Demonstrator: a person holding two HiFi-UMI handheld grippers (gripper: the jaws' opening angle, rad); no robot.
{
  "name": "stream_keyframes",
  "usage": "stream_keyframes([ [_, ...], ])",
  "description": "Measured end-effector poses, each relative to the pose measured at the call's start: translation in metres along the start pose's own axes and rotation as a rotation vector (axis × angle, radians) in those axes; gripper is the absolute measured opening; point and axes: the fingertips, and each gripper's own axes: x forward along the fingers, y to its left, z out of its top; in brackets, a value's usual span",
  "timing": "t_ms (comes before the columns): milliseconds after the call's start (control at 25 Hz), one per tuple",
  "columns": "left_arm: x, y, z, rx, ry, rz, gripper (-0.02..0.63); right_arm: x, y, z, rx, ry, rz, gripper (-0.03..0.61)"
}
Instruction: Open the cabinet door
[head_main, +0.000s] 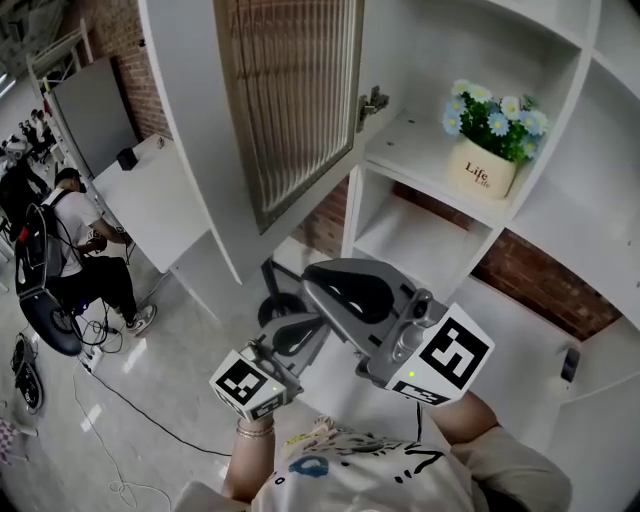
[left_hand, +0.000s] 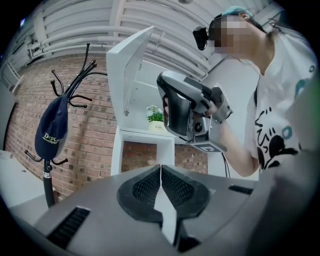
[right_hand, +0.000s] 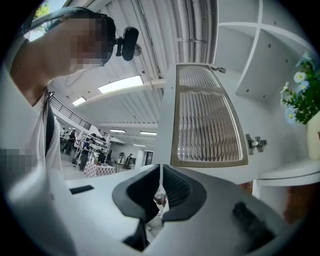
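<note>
The right gripper (right_hand: 160, 169) has its jaws almost together, with only a thin slit between them, and it holds nothing. The left gripper (left_hand: 160, 167) has its jaws pressed together and is also empty. Both are below the cabinet door (head_main: 290, 100) and do not touch it. The door stands swung open, and a flower pot (head_main: 483, 165) sits on a shelf to its right.
</note>
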Motion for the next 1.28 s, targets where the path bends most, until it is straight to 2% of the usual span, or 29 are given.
stream_keyframes([
  [280, 0.025, -0.009, 0.010, 0.027, -0.048, -0.081, 0.018, -0.029, -0.032, -0.021, 0.023, 0.046, -0.111, 0.038],
  [480, 0.047, -0.022, 0.007, 0.024, -0.059, -0.177, 0.015, -0.065, -0.044, -0.036, 0.047, 0.074, -0.158, 0.038],
  [880, 0.094, -0.058, -0.002, 0.002, -0.051, -0.348, 0.015, -0.148, -0.067, -0.055, 0.070, 0.096, -0.402, 0.038],
  [1040, 0.105, -0.074, 0.016, 0.003, -0.177, -0.391, 0.015, -0.175, -0.062, -0.063, 0.068, 0.131, -0.437, 0.038],
  [1080, 0.106, -0.077, 0.016, 0.006, -0.175, -0.399, 0.015, -0.182, -0.059, -0.066, 0.065, 0.142, -0.447, 0.038],
  [1200, 0.110, -0.085, 0.000, 0.017, -0.089, -0.421, 0.015, -0.200, -0.053, -0.074, 0.056, 0.173, -0.487, 0.038],
  [1280, 0.112, -0.094, -0.005, 0.021, -0.070, -0.453, 0.015, -0.212, -0.050, -0.081, 0.053, 0.190, -0.522, 0.037],
])
